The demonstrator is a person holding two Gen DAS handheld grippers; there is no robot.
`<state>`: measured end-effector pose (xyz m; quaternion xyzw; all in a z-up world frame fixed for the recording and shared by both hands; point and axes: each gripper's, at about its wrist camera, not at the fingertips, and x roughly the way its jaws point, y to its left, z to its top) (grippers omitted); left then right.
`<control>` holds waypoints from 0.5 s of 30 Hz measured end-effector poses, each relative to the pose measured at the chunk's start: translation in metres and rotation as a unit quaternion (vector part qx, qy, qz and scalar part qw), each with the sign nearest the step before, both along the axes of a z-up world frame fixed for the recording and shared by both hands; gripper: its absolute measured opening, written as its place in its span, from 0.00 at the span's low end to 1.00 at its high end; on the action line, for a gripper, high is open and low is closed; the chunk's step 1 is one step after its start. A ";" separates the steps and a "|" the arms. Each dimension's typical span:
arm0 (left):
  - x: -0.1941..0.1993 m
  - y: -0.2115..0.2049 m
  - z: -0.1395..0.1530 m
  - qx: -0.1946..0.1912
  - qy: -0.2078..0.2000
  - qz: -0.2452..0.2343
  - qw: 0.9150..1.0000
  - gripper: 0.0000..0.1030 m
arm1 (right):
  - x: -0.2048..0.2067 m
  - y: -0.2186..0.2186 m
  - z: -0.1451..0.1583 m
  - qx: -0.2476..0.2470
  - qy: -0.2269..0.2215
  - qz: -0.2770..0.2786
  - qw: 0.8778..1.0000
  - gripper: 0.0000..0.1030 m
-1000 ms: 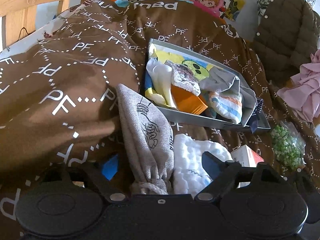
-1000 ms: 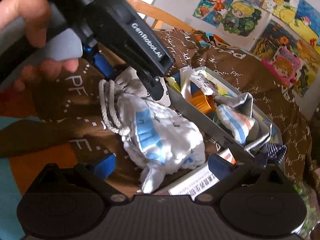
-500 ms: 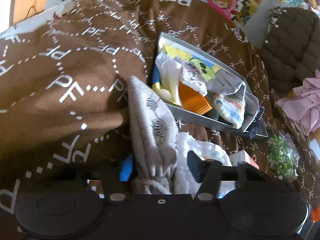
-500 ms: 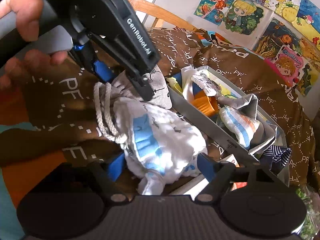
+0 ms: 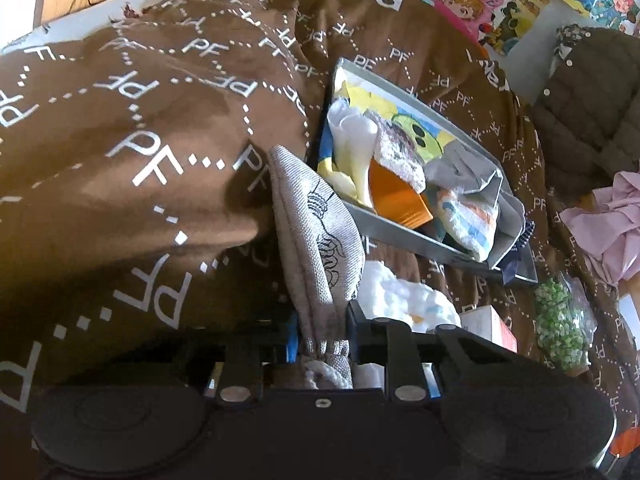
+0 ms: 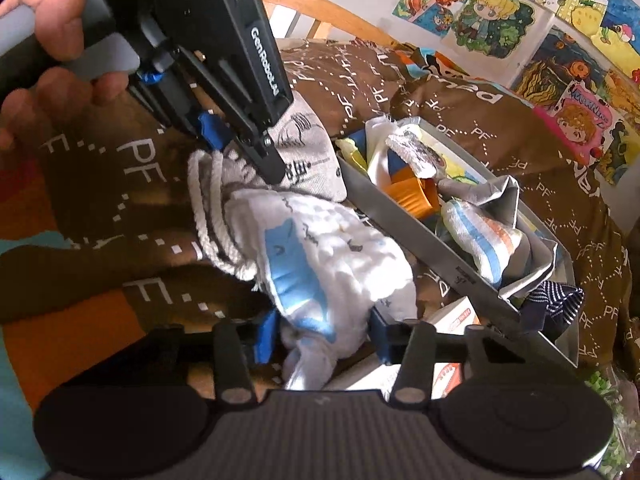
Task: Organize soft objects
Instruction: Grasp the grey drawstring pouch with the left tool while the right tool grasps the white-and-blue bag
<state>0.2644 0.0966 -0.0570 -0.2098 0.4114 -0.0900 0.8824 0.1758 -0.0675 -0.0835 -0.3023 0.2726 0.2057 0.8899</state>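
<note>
Both jaws have narrowed: the left hand-held gripper [image 5: 322, 330] now pinches the grey pouch [image 5: 310, 236], while the right hand-held gripper [image 6: 320, 330] closes around the white cloth [image 6: 332, 264], so both look ready to lift toward the tray [image 6: 404, 220].

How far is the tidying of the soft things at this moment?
Partly done. The gray tray already holds several cloths, among them a striped towel. In hand: the left gripper is shut on the gray drawstring pouch; the right gripper closes around the white and blue cloth, contact unclear. Both lie outside the tray and are left to place.
</note>
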 end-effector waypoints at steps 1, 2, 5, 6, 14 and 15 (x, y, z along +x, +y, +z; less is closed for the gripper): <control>-0.001 -0.001 0.002 0.004 -0.005 0.002 1.000 0.21 | 0.000 0.000 0.000 -0.002 -0.001 -0.002 1.000 0.42; -0.002 -0.002 0.005 0.011 -0.011 0.003 1.000 0.21 | 0.000 0.000 0.000 -0.004 -0.002 -0.003 1.000 0.39; -0.006 -0.007 0.011 0.026 -0.023 -0.002 0.999 0.20 | 0.000 -0.001 0.001 0.000 -0.003 -0.007 1.000 0.33; -0.007 -0.009 0.013 0.031 -0.025 -0.005 0.999 0.20 | 0.000 -0.001 0.002 0.001 -0.006 -0.007 1.000 0.32; -0.024 -0.019 0.038 0.056 -0.075 -0.013 0.996 0.20 | -0.006 -0.007 0.016 0.020 -0.049 -0.014 0.998 0.28; -0.026 -0.020 0.041 0.061 -0.086 -0.014 0.994 0.20 | -0.006 -0.008 0.019 0.022 -0.057 -0.018 0.998 0.27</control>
